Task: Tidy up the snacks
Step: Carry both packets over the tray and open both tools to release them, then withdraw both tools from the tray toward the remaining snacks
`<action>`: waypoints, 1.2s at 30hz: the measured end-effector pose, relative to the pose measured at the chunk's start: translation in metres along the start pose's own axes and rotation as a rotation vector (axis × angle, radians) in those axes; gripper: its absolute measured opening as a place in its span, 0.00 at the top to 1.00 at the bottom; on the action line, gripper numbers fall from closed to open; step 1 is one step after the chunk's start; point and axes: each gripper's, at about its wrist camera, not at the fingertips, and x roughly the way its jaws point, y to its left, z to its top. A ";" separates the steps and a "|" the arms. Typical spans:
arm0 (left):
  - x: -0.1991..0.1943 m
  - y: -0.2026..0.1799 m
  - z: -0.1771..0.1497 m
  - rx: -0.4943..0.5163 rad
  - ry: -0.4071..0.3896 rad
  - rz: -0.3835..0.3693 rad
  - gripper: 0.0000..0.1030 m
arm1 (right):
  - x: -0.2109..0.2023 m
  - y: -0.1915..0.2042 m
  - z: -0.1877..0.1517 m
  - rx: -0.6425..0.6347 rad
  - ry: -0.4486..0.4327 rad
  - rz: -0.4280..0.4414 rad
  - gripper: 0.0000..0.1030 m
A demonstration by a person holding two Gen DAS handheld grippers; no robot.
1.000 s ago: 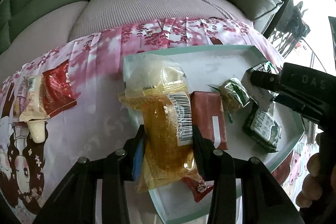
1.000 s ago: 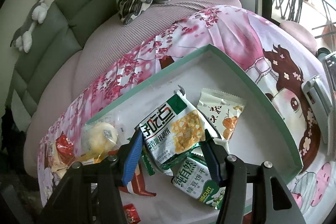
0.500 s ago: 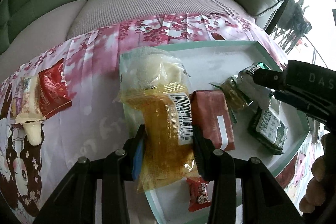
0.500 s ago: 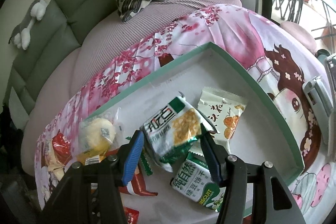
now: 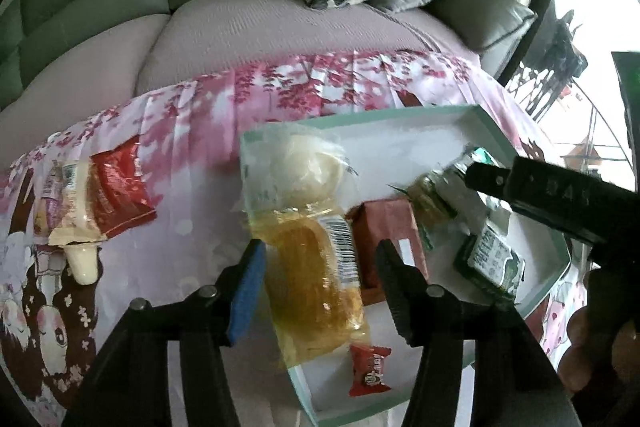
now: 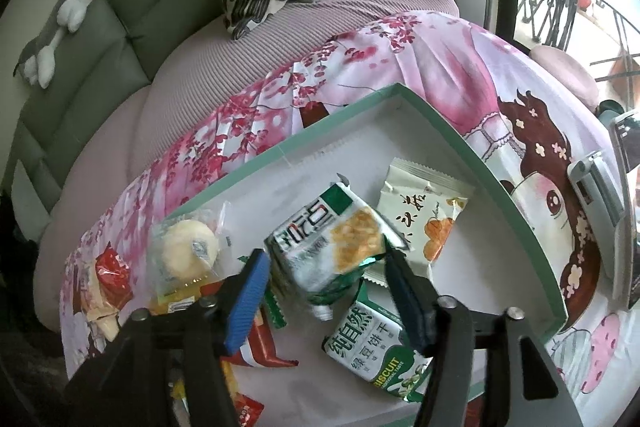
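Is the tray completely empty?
No, the tray already holds several snack packets, including a green biscuit pack and a pale packet printed with oranges.

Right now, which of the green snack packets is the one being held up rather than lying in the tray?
The green-and-white cracker packet, between the fingers of the right hand-held gripper. The green biscuit packet below lies flat in the tray.

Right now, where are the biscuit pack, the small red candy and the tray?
biscuit pack (image 6: 370, 349): right wrist view, front label.
red candy (image 5: 370, 371): left wrist view, wrapper middle.
tray (image 6: 508, 187): right wrist view, green right rim.
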 end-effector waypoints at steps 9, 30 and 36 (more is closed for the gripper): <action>-0.007 0.045 0.006 -0.148 -0.017 0.081 0.26 | 0.001 0.008 -0.002 -0.050 0.008 -0.019 0.07; -0.020 0.112 -0.008 -0.365 -0.071 0.248 0.04 | -0.006 0.030 -0.006 -0.127 -0.035 -0.019 0.00; -0.024 0.127 -0.008 -0.395 -0.072 0.262 0.04 | -0.015 0.046 -0.009 -0.165 -0.050 -0.001 0.00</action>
